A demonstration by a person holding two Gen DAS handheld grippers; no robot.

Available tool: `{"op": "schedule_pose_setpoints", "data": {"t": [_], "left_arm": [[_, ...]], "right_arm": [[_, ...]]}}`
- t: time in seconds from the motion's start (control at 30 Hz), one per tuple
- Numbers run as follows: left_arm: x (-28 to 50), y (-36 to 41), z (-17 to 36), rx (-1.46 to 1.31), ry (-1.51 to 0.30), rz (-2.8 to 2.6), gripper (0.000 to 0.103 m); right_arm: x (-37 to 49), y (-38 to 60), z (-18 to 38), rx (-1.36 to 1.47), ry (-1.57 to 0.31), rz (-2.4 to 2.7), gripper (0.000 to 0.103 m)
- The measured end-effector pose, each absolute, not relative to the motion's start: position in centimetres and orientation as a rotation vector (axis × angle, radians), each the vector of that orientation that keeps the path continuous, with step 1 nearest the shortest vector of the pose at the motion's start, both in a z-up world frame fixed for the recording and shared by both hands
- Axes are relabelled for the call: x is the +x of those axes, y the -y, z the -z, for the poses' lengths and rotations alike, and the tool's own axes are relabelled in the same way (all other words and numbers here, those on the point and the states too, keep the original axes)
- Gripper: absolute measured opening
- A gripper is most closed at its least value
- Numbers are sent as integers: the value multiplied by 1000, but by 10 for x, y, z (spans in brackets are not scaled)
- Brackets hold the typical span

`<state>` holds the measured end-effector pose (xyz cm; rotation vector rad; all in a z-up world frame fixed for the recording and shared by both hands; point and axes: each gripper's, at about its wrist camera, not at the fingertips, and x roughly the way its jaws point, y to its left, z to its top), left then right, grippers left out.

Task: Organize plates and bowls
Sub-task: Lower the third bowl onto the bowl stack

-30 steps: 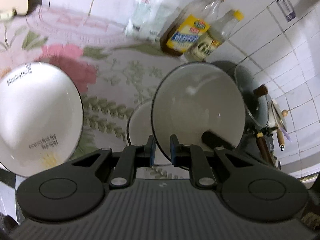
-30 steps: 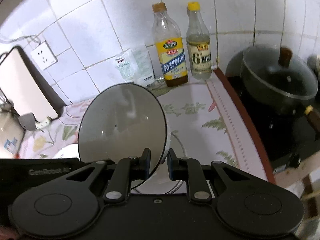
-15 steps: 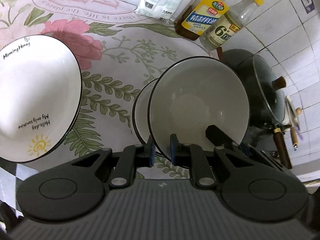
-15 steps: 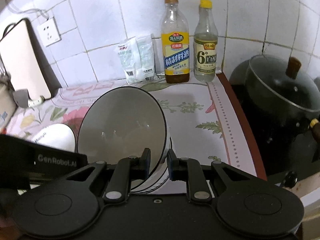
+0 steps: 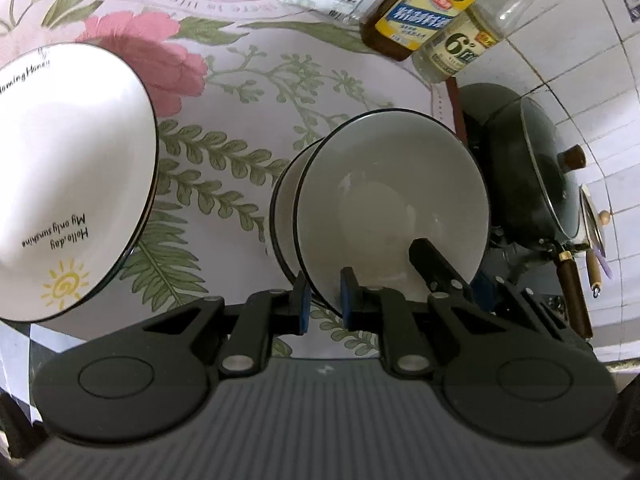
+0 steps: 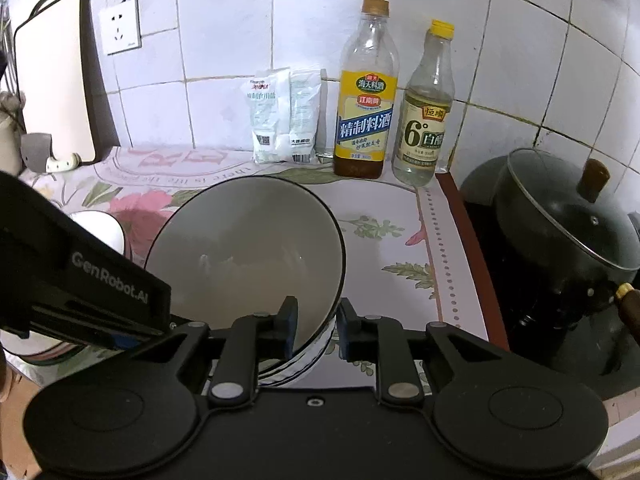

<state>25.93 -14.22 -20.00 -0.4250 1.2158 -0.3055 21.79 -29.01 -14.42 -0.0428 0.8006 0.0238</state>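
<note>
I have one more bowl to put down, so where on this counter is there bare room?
Bare cloth lies between the held bowl, the two bottles and the pot. More shows between the printed plate and that bowl. Crowded: the back wall by the salt bags.

bowls: 2, one (image 5: 392, 208) nested in the other (image 5: 286, 216) | printed plate (image 5: 68, 176): 1 | bottles: 2, one amber (image 6: 366, 92), one clear (image 6: 426, 104) | white packets (image 6: 286, 116): 2 | lidded pot (image 6: 560, 216): 1 | claws: 2, left (image 5: 323, 300), right (image 6: 318, 330)
</note>
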Motion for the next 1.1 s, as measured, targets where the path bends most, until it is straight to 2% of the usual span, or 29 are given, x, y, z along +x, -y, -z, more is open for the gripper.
{"op": "schedule_pose_setpoints", "data": {"t": [0.23,0.67,1.0,1.1], "left_arm": [[267,131,206,-435,-1203,283,15],[262,129,207,-420,-1169,298,17],[238,131,189,-326,-1087,325,29],[232,130,183,-310,-1081,342,29]], "right_arm": [[216,284,147,-159,-763,-50,25],[218,307,155,52,-778,-82,25],[211,310,149,55,-771,-124,26],[206,310,145,45,-757,-141,25]]}}
